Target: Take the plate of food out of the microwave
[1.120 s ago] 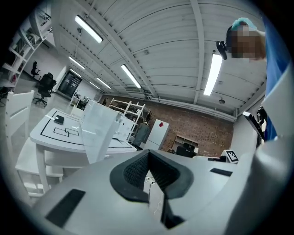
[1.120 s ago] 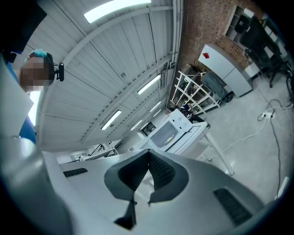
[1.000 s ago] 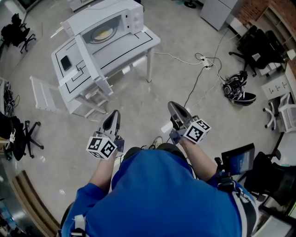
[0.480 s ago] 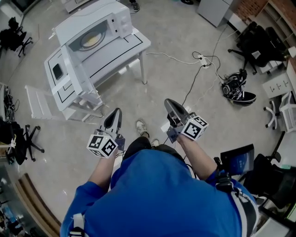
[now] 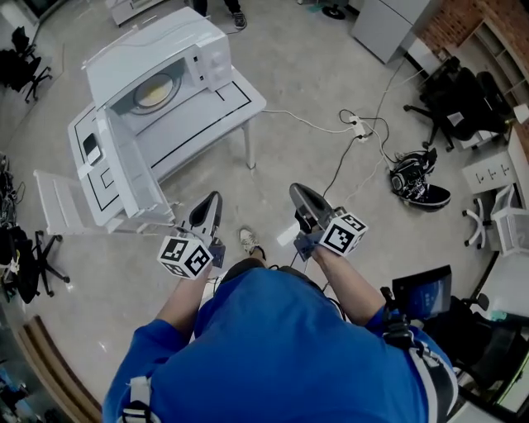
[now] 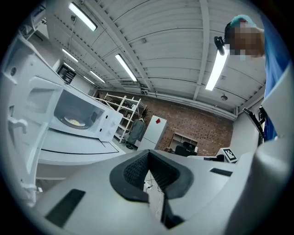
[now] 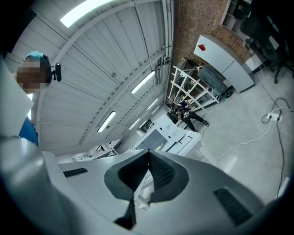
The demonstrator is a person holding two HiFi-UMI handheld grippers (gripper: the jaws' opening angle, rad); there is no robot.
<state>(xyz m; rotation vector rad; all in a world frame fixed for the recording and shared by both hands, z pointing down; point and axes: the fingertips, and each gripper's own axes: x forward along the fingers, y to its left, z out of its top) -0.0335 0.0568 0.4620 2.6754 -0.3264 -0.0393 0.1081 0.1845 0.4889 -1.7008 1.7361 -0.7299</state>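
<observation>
Obscured and cut-off items, head view.
The food on the plate [image 5: 154, 92] in the microwave [image 5: 186, 37] is too small for me to identify. The open door [image 5: 132, 178] hides part of the table [image 5: 211, 111]. The top edge cuts off a bystander's legs [image 5: 234, 11].

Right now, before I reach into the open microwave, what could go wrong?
The open door juts out on the left, so the left tool could clip it. Both it and the right tool are shut and empty; they must open before meeting the plate. A cable trails ahead on your right: a trip hazard.
</observation>
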